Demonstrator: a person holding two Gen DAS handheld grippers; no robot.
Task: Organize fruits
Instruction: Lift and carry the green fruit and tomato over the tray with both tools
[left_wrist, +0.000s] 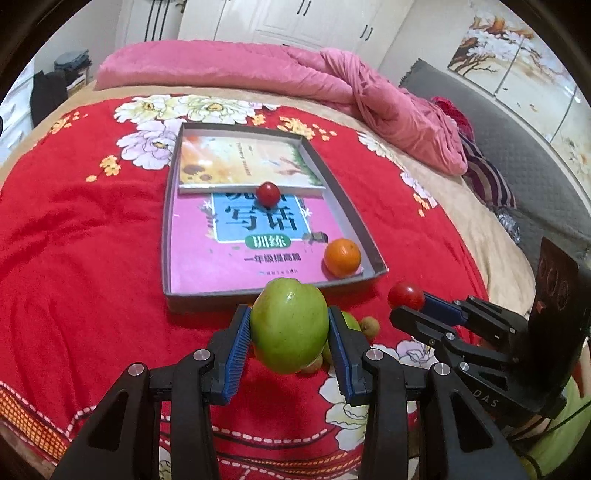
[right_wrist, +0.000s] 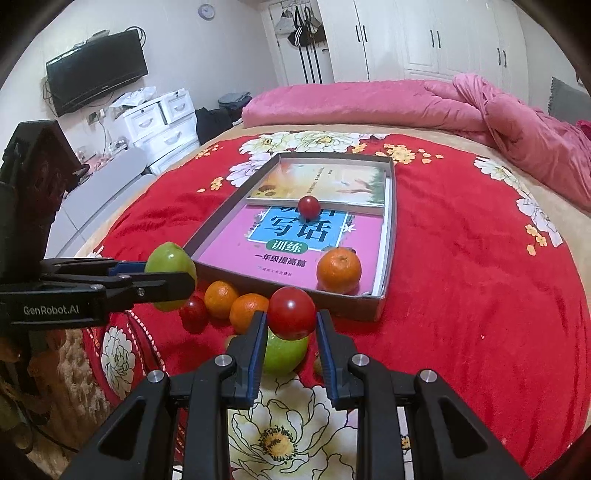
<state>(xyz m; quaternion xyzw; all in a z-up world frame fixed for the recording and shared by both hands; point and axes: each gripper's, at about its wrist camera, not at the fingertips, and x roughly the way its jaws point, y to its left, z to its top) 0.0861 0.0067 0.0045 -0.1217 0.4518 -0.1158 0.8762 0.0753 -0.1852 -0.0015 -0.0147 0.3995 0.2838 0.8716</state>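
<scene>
My left gripper is shut on a green apple, held just above the bed before the grey box; it also shows in the right wrist view. My right gripper is shut on a red tomato, also in the left wrist view. The box holds two books, a small tomato and an orange. On the bed in front of the box lie two oranges, a tomato and a green apple.
A red flowered blanket covers the bed. A pink quilt lies bunched at the far side. Small brown fruits lie beside the apples. A TV and white drawers stand by the left wall.
</scene>
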